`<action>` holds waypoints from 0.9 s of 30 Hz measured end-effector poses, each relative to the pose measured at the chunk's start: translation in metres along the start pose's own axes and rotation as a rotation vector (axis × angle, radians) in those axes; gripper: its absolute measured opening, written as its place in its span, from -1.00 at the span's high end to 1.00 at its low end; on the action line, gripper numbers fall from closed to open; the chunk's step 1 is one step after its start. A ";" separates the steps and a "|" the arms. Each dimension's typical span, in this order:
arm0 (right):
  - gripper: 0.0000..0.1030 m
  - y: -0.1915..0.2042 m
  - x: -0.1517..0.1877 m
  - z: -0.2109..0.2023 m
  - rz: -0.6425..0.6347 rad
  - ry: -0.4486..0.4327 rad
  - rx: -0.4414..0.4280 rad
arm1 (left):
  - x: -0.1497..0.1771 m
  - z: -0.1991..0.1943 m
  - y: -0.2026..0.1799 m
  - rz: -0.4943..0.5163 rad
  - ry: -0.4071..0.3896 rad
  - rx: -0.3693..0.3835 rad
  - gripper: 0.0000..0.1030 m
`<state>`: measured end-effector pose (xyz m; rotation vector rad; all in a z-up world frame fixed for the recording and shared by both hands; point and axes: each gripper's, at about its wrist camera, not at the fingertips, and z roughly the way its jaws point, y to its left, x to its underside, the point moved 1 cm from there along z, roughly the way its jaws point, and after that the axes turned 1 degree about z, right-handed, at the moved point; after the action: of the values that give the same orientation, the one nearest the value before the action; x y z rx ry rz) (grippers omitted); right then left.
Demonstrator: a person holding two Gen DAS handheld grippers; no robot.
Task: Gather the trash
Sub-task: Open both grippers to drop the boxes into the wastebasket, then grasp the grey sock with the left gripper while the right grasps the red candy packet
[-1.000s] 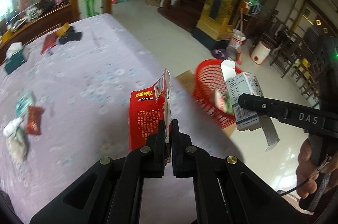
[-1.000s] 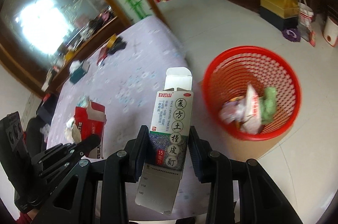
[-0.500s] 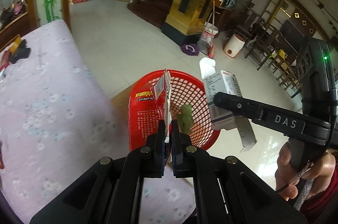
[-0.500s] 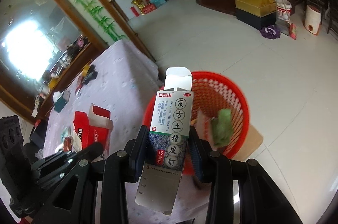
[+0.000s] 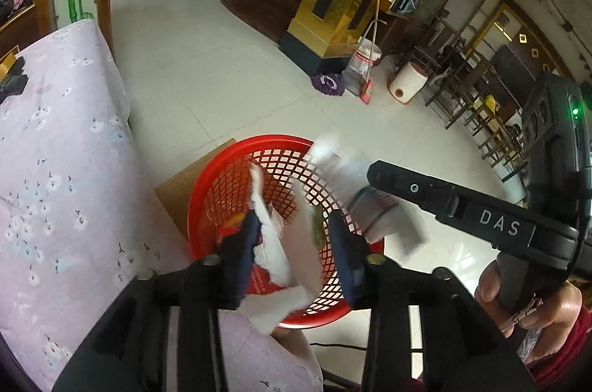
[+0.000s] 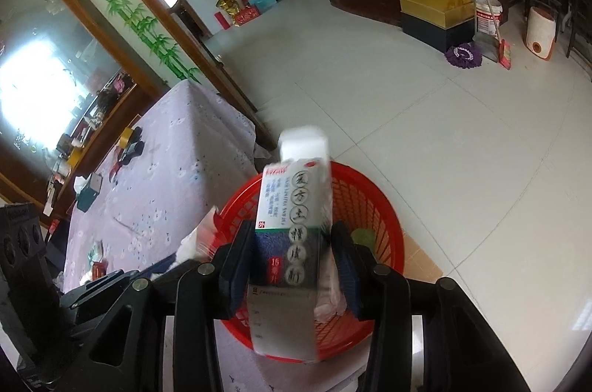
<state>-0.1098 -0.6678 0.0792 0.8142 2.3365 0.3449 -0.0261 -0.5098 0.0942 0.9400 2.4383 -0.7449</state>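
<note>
Both grippers hang over the red mesh basket (image 5: 222, 177) (image 6: 377, 192) on the floor beside the table. My left gripper (image 5: 292, 244) has its jaws opening. The red carton (image 5: 281, 251), blurred and showing its white inside, drops loose between the fingers into the basket. My right gripper (image 6: 292, 258) is opening too. The white medicine box (image 6: 292, 236) stands blurred between its fingers, with a gap at the right pad, slipping down. In the left wrist view the right gripper (image 5: 370, 170) reaches in from the right with that box (image 5: 355, 196).
The table with the lilac flowered cloth (image 5: 55, 170) (image 6: 177, 151) borders the basket on the left, with scraps and small items (image 6: 96, 258) lying on it. Cardboard (image 5: 177, 184) lies under the basket. A bucket and broom (image 5: 366, 59) stand farther off. A person's hand (image 5: 536, 299) holds the right gripper.
Both grippers swung from above the table to above the basket. The left jaws, shut on the red carton before, have opened and let it go. The right jaws widened around the white box.
</note>
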 end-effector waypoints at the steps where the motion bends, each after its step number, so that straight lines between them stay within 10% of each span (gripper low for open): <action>1: 0.11 0.000 0.000 -0.001 -0.001 -0.001 0.000 | 0.000 -0.002 0.001 -0.001 0.001 -0.002 0.28; 27: 0.07 0.075 0.054 -0.031 -0.037 0.026 -0.076 | 0.069 -0.103 0.084 -0.127 -0.056 -0.072 0.02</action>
<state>-0.1278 -0.5766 0.1088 0.7333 2.3440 0.4284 -0.0335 -0.3609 0.1079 0.7329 2.4754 -0.7110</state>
